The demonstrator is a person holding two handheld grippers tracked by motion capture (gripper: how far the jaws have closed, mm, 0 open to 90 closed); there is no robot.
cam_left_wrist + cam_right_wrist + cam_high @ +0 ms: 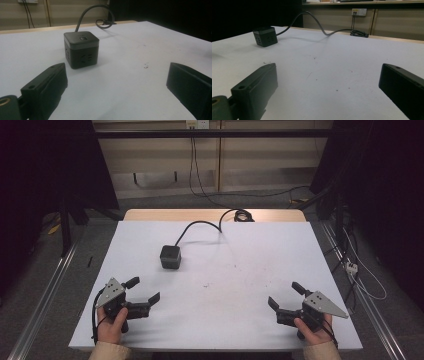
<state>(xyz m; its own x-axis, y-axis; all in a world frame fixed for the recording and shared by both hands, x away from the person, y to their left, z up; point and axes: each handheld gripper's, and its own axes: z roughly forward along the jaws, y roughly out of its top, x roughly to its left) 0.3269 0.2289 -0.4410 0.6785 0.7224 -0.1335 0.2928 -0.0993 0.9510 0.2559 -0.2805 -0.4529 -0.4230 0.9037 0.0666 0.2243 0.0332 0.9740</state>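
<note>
Cube power strip (170, 256) mid-table, cable (200, 226) trailing back, left gripper (145, 292) and right gripper (285, 295) fingers released, empty

Two beige sleeves come in at the near edge, one on each side. Each hand grips a black handle. The left gripper (141, 292) and the right gripper (286, 295) are both matt black – two blocky, flat-faced jaws each, with a small round hole near the top of a jaw. A grey three-cornered plate (112, 292) sits on top of the left one, dotted with small screws; its twin (327, 304) tops the right. A thin black cable (94, 317) loops down beside the left hand (111, 325) – another curls by the right hand (314, 330).
</note>
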